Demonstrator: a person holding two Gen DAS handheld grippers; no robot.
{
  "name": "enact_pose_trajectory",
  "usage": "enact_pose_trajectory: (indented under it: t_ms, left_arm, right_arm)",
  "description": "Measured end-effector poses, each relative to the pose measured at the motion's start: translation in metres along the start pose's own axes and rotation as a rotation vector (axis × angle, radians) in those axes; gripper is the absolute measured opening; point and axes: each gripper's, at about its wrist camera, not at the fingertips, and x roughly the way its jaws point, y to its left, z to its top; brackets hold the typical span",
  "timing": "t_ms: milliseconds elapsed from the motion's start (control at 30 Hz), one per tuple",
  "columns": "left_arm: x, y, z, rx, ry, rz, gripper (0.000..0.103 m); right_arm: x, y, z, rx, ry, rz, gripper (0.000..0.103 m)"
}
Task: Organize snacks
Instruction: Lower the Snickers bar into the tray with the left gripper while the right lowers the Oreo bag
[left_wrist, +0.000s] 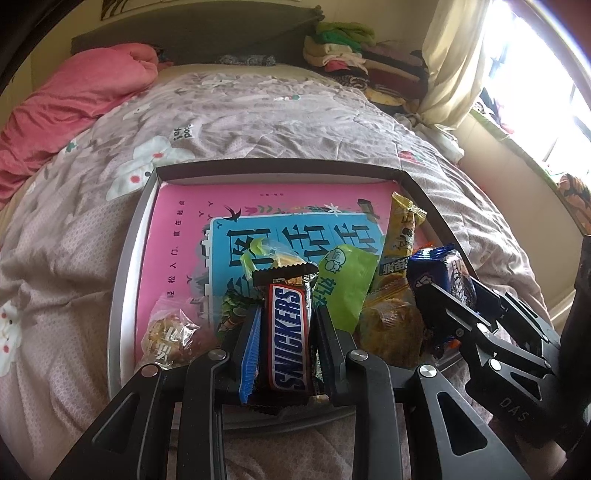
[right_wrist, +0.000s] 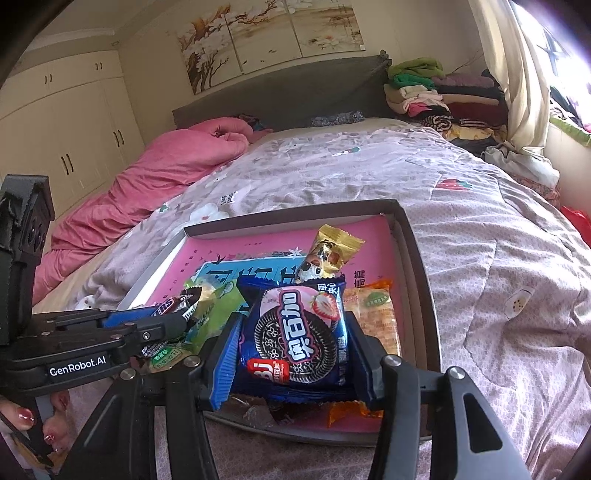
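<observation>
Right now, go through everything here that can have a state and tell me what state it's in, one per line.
Left claw: shut on the Snickers bar.
Right claw: shut on the Oreo pack.
Snickers bar: sealed, gripped lengthwise.
Oreo pack: sealed, face up.
Green packet: sealed, lying in the pile.
Yellow packet: sealed, lying in the tray.
Tray: open, resting on the bed.
Wardrobe doors: closed.

"SNICKERS" runs in white-on-blue letters along the chocolate bar (left_wrist: 289, 338) at lower centre. "GenRobot.AI" marks the left gripper (right_wrist: 181, 317) body at lower left in the right wrist view; "DAS" is stamped on the right gripper (left_wrist: 452, 291) at lower right.
</observation>
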Motion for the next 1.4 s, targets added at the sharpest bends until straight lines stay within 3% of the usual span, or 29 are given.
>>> enact_pose_trajectory:
  t_ms: [833,1400]
  left_arm:
    - [-0.001,-0.001,-0.001,0.008,0.004,-0.020,0.029]
    - [-0.002,-0.002,-0.001,0.009,0.002,-0.021,0.029]
  right_arm:
    - [-0.003,0.007,0.000,-0.028,0.008,0.041,0.054]
    - [-0.008,-0.002,0.000,0.007,0.012,0.031,0.066]
